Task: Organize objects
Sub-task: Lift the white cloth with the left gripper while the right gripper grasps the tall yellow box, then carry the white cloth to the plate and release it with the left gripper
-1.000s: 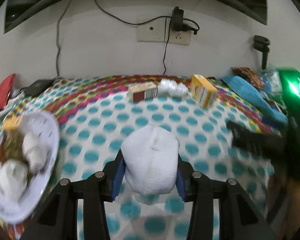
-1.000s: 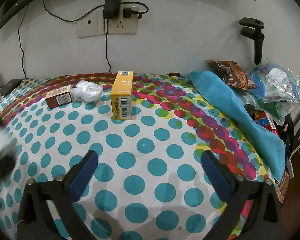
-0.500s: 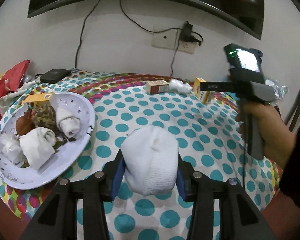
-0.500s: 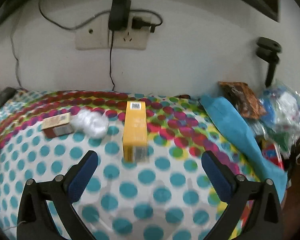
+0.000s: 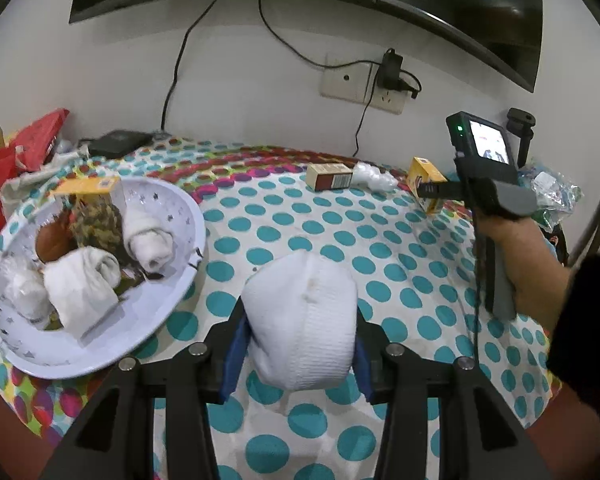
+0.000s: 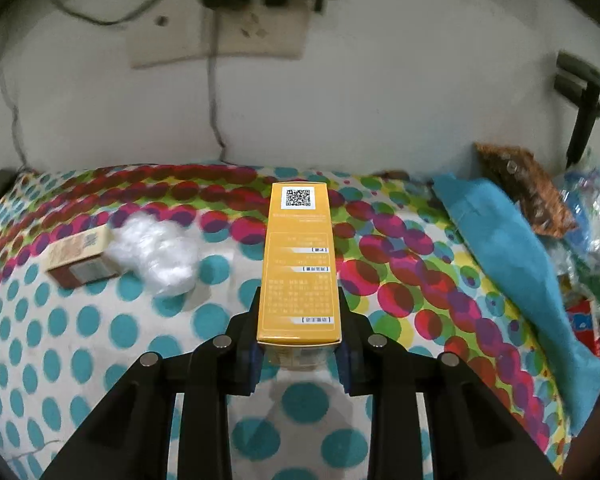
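The fingers (image 5: 236, 344) of the left gripper (image 5: 300, 352) pinch a rolled white cloth (image 5: 302, 320) above the dotted tablecloth (image 5: 400, 248), just right of the white bowl (image 5: 168, 312) that holds more rolls. The right gripper (image 6: 300, 354) has just been closing its jaws, and its pads now press both sides of the yellow box (image 6: 300, 268). Further back lie a brown box (image 6: 82, 260) and a crumpled plastic bag (image 6: 158, 256).

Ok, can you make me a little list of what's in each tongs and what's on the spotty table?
left tongs: shut on white rolled sock
right tongs: jaws have just been closing, now shut on yellow box
white bowl: on the table's left side, holds rolled socks and a yellow box
brown box: lying flat
crumpled plastic: right beside the brown box
blue cloth: right edge of table
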Motion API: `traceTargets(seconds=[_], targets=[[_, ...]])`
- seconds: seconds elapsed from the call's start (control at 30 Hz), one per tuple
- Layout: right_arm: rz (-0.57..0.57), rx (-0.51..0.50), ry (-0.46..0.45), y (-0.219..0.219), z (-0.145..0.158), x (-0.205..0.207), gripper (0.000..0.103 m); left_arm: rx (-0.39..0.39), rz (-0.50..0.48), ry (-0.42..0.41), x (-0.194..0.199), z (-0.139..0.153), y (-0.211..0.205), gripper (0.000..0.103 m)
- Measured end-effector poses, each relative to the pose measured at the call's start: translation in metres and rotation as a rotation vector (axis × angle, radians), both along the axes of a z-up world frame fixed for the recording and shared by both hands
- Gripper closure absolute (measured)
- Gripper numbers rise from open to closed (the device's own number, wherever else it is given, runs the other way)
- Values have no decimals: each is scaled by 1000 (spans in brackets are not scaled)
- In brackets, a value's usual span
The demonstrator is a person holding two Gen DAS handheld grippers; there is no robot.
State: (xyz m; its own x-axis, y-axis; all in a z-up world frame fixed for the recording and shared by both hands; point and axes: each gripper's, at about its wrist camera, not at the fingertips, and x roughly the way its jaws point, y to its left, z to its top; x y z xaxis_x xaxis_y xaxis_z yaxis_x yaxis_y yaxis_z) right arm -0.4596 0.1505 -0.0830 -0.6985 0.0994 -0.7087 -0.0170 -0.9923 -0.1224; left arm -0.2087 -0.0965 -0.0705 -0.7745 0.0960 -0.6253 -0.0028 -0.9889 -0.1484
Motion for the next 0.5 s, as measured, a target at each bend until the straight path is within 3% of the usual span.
traceTargets(seconds=[0.2,0.5], targets=[[87,-2,79,-25,11,57,76,-6,65,15,4,5,-12,58],[123,-67,88,-25,9,108,76,-55,191,10,28,12,-40,58]])
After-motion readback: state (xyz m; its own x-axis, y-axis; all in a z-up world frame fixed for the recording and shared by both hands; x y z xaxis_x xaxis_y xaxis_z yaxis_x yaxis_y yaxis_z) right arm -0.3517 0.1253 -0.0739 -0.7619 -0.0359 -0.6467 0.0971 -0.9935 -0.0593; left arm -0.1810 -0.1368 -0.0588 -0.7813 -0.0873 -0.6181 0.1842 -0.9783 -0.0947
